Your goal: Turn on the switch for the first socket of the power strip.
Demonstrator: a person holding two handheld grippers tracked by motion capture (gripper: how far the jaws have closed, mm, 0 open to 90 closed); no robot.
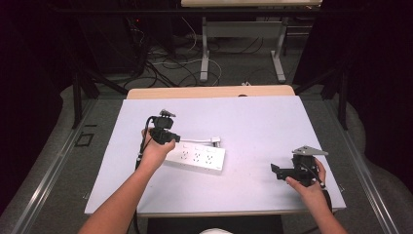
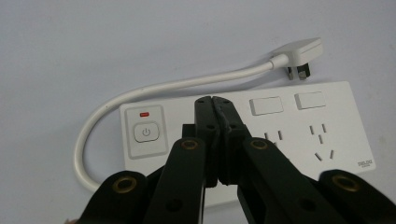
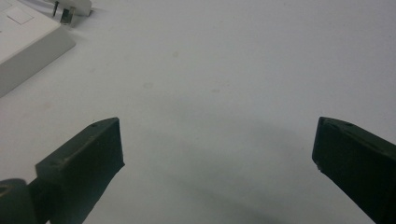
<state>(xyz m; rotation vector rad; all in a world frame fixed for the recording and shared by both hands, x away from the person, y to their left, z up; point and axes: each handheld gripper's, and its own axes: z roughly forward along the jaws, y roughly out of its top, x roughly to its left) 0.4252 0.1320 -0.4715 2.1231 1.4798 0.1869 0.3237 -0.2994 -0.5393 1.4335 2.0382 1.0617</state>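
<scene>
Now pwr strip (image 2: 299, 135) under L fingers (image 2: 205, 112)

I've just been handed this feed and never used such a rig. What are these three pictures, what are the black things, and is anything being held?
A person stands at a white table with a hand-held two-jaw gripper in each hand. The high view looks down from above; the other two pictures come from cameras riding on the grippers, looking along their black jaws. On the table lies a white power strip with its power button, short cable and plug. The left gripper is shut, empty, its tip over the strip; whether it touches is unclear. The right gripper is open over bare table, holding nothing.
</scene>
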